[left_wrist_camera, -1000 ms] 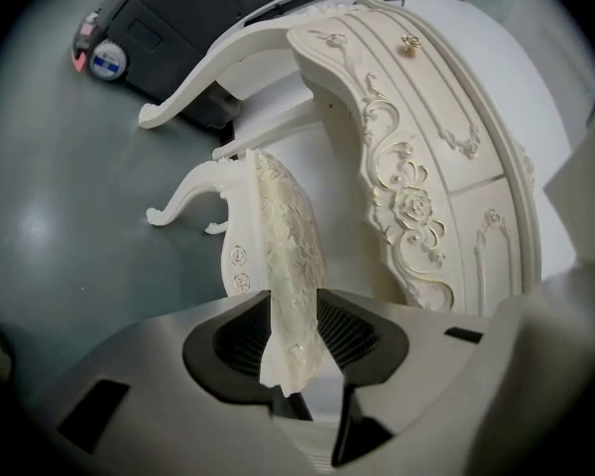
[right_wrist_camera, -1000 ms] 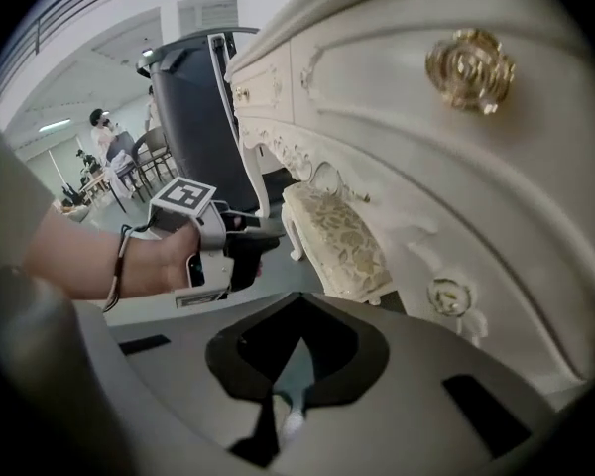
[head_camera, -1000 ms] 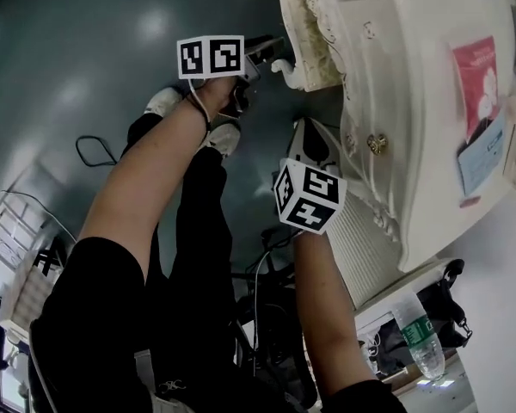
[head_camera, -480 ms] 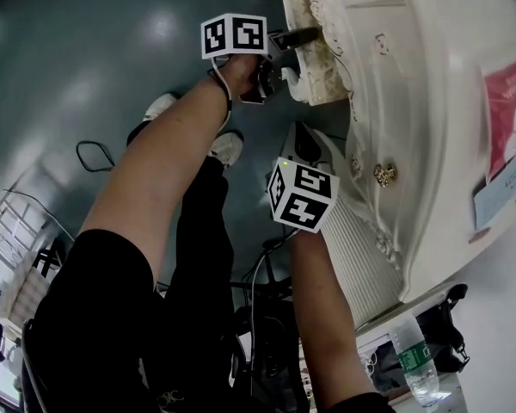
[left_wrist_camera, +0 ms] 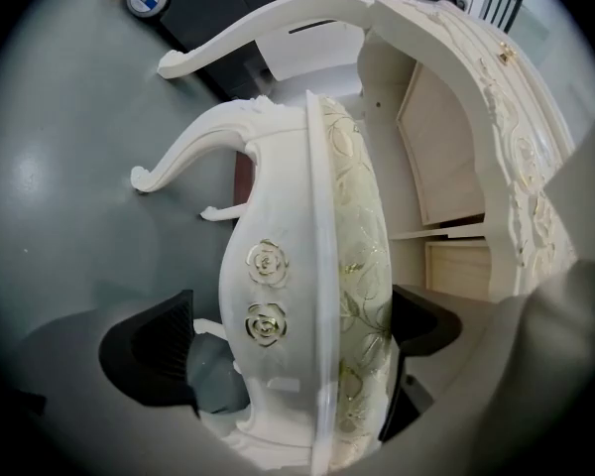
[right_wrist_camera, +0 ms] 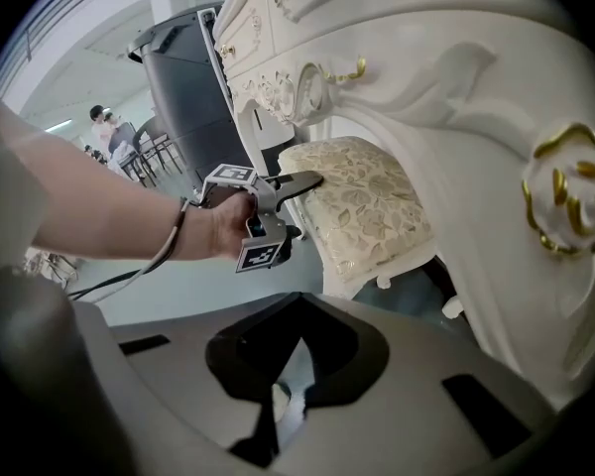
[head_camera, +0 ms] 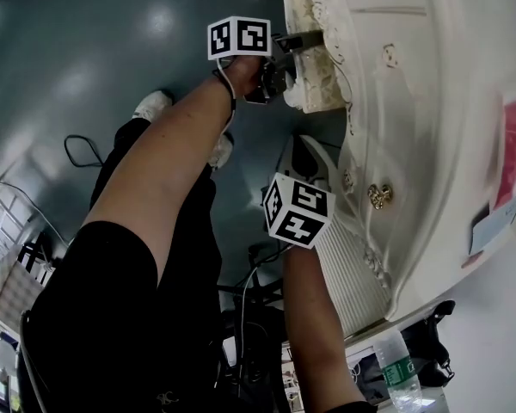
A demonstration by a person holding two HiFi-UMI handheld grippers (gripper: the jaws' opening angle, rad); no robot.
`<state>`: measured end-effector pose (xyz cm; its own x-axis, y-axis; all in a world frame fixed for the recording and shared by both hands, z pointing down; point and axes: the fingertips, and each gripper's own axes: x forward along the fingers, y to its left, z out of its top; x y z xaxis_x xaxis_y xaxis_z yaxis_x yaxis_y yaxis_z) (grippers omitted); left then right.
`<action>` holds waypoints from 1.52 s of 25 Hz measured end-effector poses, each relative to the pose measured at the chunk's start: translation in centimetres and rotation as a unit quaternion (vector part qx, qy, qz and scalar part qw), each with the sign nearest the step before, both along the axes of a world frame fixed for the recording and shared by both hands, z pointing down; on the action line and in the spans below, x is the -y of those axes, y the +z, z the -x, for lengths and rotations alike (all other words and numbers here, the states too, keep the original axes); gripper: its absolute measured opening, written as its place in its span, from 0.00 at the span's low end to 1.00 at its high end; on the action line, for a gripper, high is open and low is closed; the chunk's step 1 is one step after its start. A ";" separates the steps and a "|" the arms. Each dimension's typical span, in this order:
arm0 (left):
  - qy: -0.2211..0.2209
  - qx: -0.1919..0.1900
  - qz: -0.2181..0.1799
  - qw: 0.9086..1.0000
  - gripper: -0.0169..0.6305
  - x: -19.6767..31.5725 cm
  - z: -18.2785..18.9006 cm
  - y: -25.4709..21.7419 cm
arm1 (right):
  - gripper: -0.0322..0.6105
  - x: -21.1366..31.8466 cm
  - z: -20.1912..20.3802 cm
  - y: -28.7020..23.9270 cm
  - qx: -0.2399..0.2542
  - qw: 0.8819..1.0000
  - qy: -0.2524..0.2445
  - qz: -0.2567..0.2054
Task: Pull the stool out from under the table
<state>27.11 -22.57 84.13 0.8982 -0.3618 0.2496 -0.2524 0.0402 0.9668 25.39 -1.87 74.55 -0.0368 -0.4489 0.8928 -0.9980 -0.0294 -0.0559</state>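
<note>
- The floor (head_camera: 86, 58) is dark grey-green and glossy, and a white carved dressing table with gold rose knobs (head_camera: 430, 101) stands on it along the right of the head view.
- The cream stool with a gold-leaf embroidered cushion and white carved legs (left_wrist_camera: 317, 296) sits partly under that table, tucked into the kneehole, with its near edge sticking out towards me.
- My left claw (left_wrist_camera: 296, 340) points almost level at that near edge, and its jaws have just been opening.
- They now stand wide apart with the stool's seat edge between them: one jaw on the side of the white frame with its two carved roses, the other on the cushion side.
- There is a gap between the frame-side pad and the frame, so I have no grip on the stool.
- My right claw (right_wrist_camera: 278, 405) points steeply down at the floor beside the table front, jaws closed together on nothing.
- From the right gripper view I see my left claw (right_wrist_camera: 299, 206) at the cushion's (right_wrist_camera: 367, 206) edge.
</note>
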 end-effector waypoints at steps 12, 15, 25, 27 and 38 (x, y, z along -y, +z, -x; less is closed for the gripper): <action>0.028 -0.088 -0.059 0.994 0.94 0.8 -1.3 -0.6 | 0.06 0.5 0.8 1.5 0.019 1.000 -0.005 -0.014; 0.018 -0.084 -0.058 0.995 0.94 0.9 -1.1 -0.5 | 0.06 0.2 1.0 1.7 0.025 0.999 0.001 -0.020; 0.017 -0.075 -0.050 0.996 0.87 0.4 -0.4 -0.4 | 0.06 -1.3 2.2 2.0 0.035 0.999 0.005 -0.017; 0.014 -0.073 -0.049 0.996 0.87 0.2 0.0 -0.3 | 0.06 -1.0 2.2 1.8 0.036 0.999 0.004 -0.020; 0.012 -0.071 -0.042 0.997 0.87 -2.4 3.9 -0.3 | 0.06 1.1 3.1 0.7 0.035 0.999 -0.002 -0.038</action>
<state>23.22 -20.16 83.83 0.9313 -0.3532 0.0891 -0.1130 -0.0473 0.9925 22.33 -3.02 75.26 -0.1000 -0.5150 0.8513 -0.9917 -0.0179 -0.1273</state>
